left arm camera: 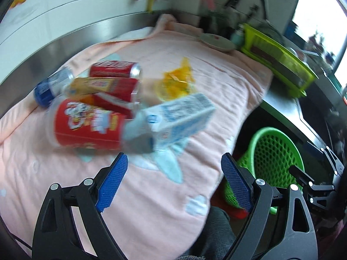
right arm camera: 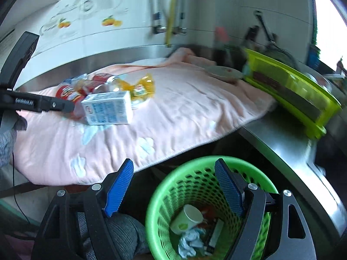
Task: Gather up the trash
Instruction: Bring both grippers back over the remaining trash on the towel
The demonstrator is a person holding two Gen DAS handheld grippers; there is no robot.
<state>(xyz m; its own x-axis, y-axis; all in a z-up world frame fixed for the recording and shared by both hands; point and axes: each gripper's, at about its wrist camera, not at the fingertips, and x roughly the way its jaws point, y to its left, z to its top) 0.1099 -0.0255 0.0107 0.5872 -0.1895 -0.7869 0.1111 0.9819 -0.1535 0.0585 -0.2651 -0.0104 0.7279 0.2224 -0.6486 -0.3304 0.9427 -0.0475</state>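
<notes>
Both claws are empty. The right claw (right arm camera: 173, 186) hangs spread over the green bin (right arm camera: 164, 197), which already holds a cup (right arm camera: 188, 216) and crumpled paper. The left claw (left arm camera: 173, 173) gapes wide above the pink cloth (left arm camera: 151, 195) on the worktop, facing the trash pile: carton (left arm camera: 177, 117), red tub (left arm camera: 86, 123), cans. Likely next: picking another piece, the carton being nearest.

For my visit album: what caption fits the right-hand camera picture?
Open right gripper above a green basket holding a paper cup, trash waiting on the pink towel.
</notes>
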